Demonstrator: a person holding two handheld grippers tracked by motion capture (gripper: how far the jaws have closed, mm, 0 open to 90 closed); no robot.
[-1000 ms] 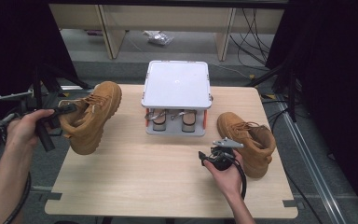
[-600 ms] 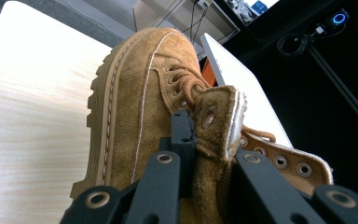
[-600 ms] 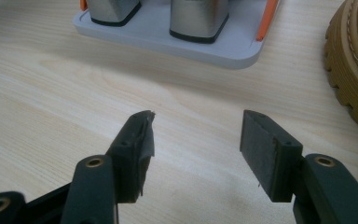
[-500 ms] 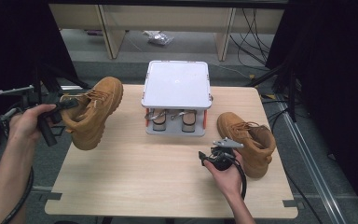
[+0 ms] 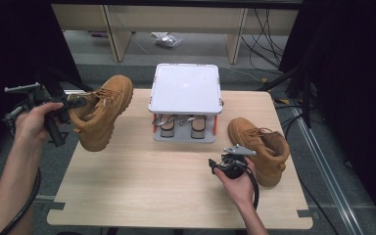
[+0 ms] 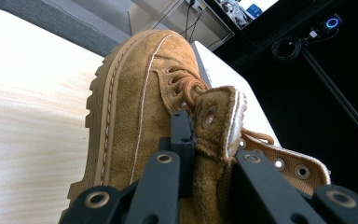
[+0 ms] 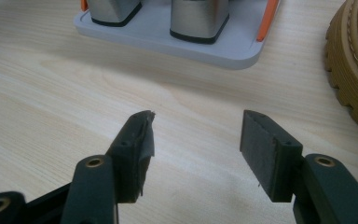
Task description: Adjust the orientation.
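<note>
My left fingers [image 6: 182, 140] are pinching the padded tongue [image 6: 219, 119] of a tan suede boot [image 6: 140, 107], nearly closed on that soft flap, at the lower centre of the left gripper view. In the high view my left gripper [image 5: 71, 105] is holding this boot [image 5: 100, 117] in the air at the left of the frame, over the left edge of the desk [image 5: 176, 196], toe tilted up and away from me.

The grip is on the tongue alone, a floppy part sewn on at one end. I judge the boot's weight is hanging from it, so the boot could swing, twist, or slide out of the pads if I am moving quickly. Because it is hanging near the desk's edge, a slip could drop it to the floor rather than onto the wood.

My right fingers [image 7: 191, 140] are standing wide apart with nothing between them, low over bare wood at the bottom of the right gripper view. In the high view my right gripper [image 5: 232, 164] is sitting at the lower right of centre, just beside the second boot [image 5: 262, 147], which is lying on the desk.

At the centre of the high view a grey stand with a white square lid [image 5: 186, 90] is holding two metal cups [image 7: 200, 18] at its base. Swinging the lifted boot towards it could knock the stand or the cups.
</note>
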